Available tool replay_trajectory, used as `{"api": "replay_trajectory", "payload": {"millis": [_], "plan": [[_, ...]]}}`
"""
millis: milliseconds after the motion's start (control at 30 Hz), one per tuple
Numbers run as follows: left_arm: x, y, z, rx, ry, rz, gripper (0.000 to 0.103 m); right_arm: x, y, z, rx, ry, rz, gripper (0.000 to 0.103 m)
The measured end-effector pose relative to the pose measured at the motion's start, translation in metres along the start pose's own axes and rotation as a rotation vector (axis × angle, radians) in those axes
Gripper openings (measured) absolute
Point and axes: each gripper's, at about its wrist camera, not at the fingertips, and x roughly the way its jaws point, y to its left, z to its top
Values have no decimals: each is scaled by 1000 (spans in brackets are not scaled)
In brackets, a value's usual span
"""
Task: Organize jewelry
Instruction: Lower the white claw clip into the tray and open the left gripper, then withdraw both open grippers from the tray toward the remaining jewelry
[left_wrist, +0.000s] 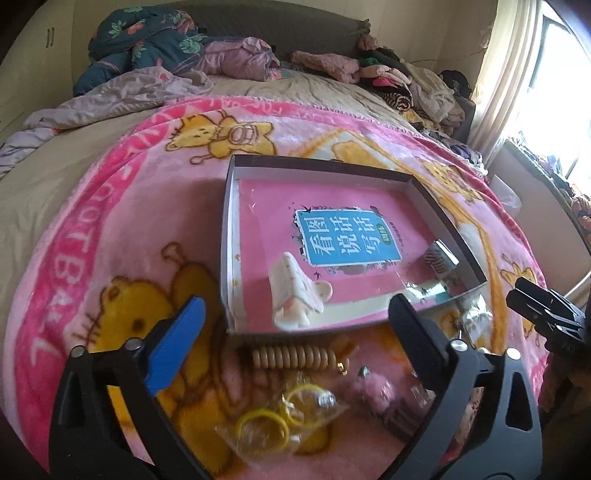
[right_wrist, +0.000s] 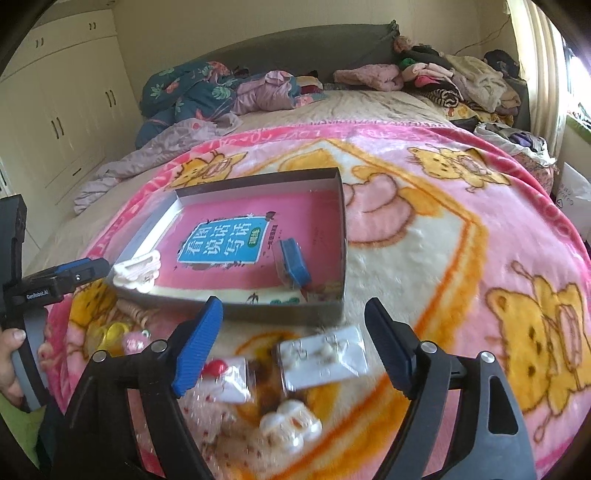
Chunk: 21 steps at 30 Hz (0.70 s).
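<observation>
A shallow grey box (left_wrist: 317, 162) lies on the pink bear blanket with a pink book as its floor. In its near left corner sits a white cloth bow (left_wrist: 295, 295), and toward the right lies a small blue case (right_wrist: 293, 262). My left gripper (left_wrist: 297, 308) is open and empty above a wooden bead bracelet (left_wrist: 293, 356), bagged yellow hair ties (left_wrist: 280, 417) and a pink fuzzy piece (left_wrist: 373, 391). My right gripper (right_wrist: 294, 308) is open and empty too, over an earring card (right_wrist: 321, 358), a red-beaded card (right_wrist: 221, 373) and a white pearly clip (right_wrist: 290, 428), all in front of the box (right_wrist: 258, 181).
Crumpled quilts (right_wrist: 184, 92) and a heap of clothes (right_wrist: 461, 85) lie along the headboard. Cream wardrobes (right_wrist: 55, 110) stand on the left, with a curtained window (left_wrist: 517, 74) on the right. A hand (right_wrist: 11, 354) holds the left gripper's grip.
</observation>
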Motion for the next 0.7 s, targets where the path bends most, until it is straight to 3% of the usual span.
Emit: {"api": "replay_trajectory", "payload": {"millis": [700], "plan": [[-55, -9, -44, 10, -41, 2, 92, -55, 30, -47, -57, -8, 20, 78]]}}
